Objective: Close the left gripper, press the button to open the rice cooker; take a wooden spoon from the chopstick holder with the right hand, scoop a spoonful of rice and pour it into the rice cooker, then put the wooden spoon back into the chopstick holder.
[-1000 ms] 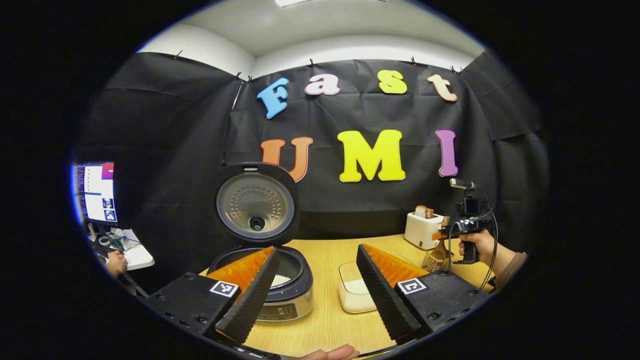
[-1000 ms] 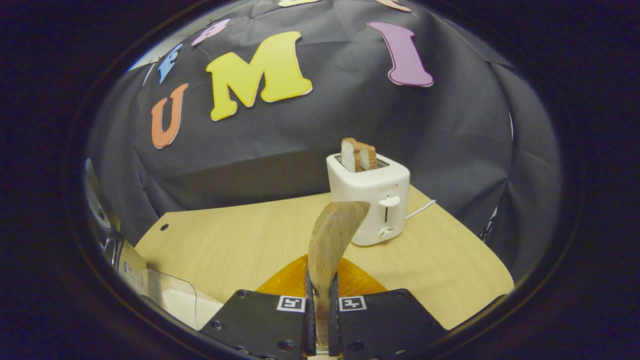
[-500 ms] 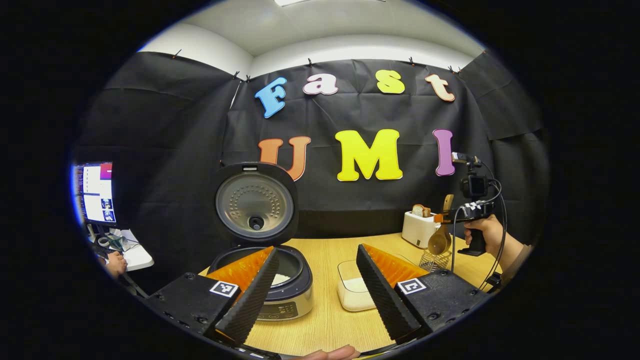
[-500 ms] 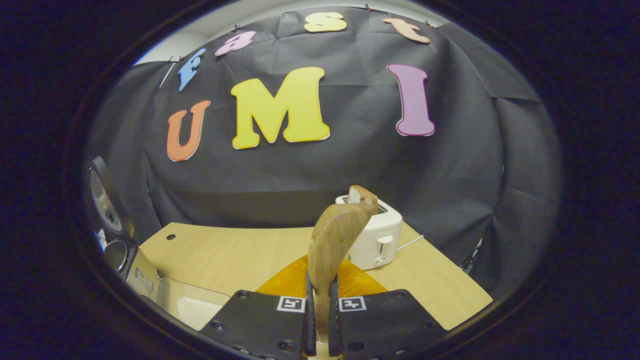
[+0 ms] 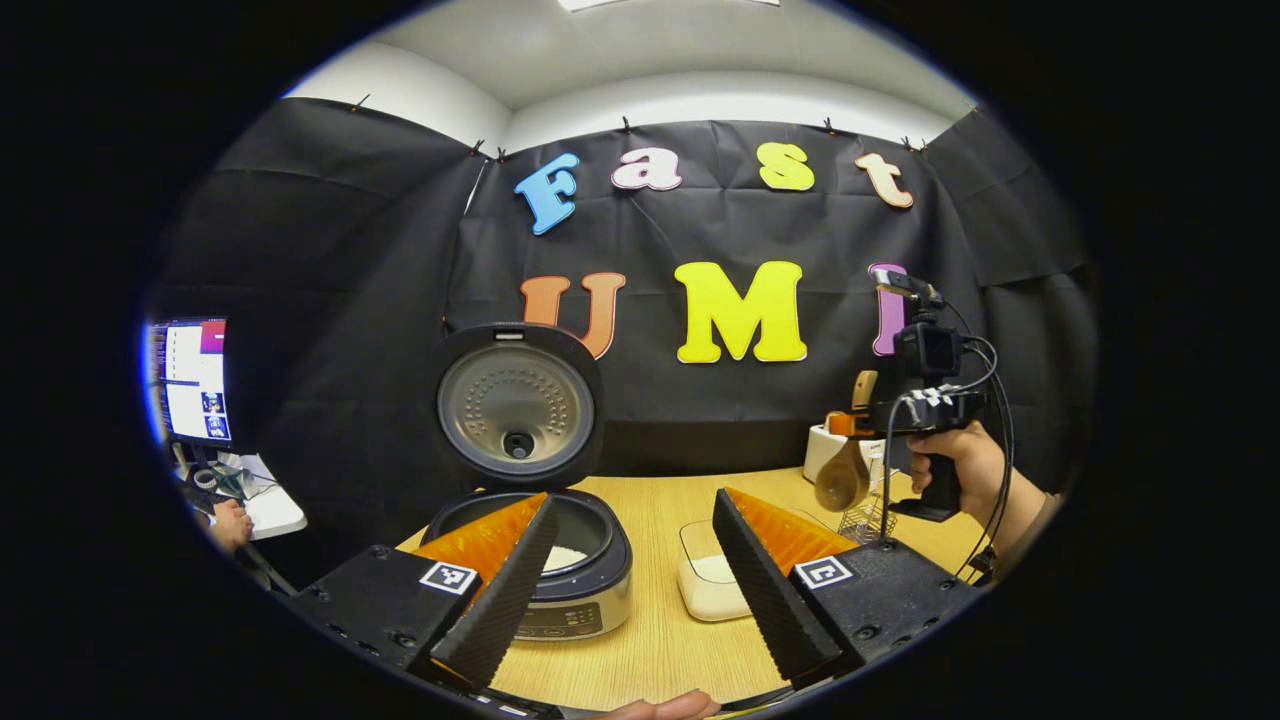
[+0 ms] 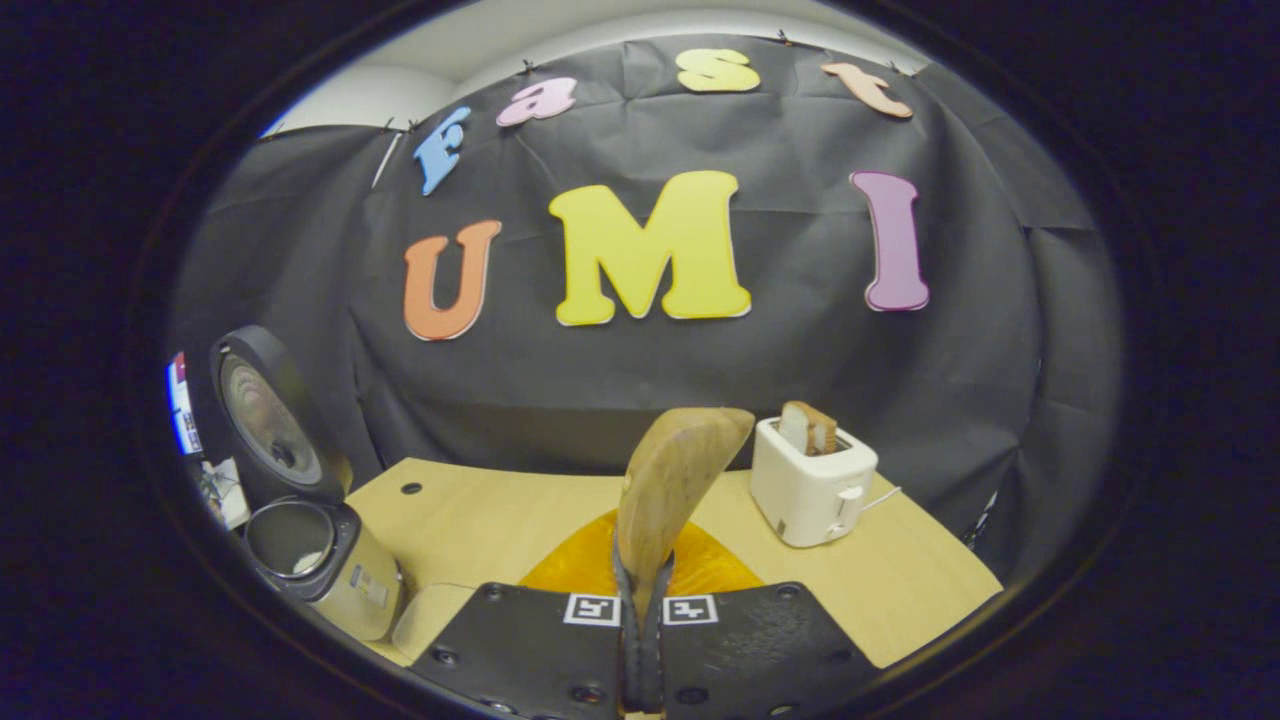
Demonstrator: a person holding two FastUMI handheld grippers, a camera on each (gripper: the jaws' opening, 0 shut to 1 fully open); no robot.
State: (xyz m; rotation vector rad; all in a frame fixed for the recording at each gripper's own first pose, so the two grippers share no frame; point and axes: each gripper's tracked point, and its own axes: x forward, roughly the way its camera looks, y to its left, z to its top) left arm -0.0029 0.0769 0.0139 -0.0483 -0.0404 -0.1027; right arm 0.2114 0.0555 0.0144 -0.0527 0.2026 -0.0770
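The rice cooker (image 5: 560, 590) stands open at the left, its lid (image 5: 518, 405) upright and a little white rice in the pot. My left gripper (image 5: 633, 498) hovers open in front of it, holding nothing. A clear tub of rice (image 5: 708, 580) sits between its fingers' lines. At the right a hand holds my right gripper (image 5: 850, 425) above the wire chopstick holder (image 5: 864, 520), and the wooden spoon (image 5: 842, 475) hangs from it, bowl down. In the right gripper view my right gripper (image 6: 640, 600) is shut on the wooden spoon (image 6: 672, 475), with the rice cooker (image 6: 315, 545) at the far left.
A white toaster (image 6: 812, 480) with bread in it stands at the back right of the wooden table (image 6: 500, 510); the toaster (image 5: 820, 450) is partly behind the spoon. A monitor (image 5: 192, 380) and a person's hand are off the table's left side.
The right gripper has risen and shifted left with the spoon, lifting its bowl clear of the chopstick holder. Its view has swung left, bringing the cooker in. The left gripper stayed put.
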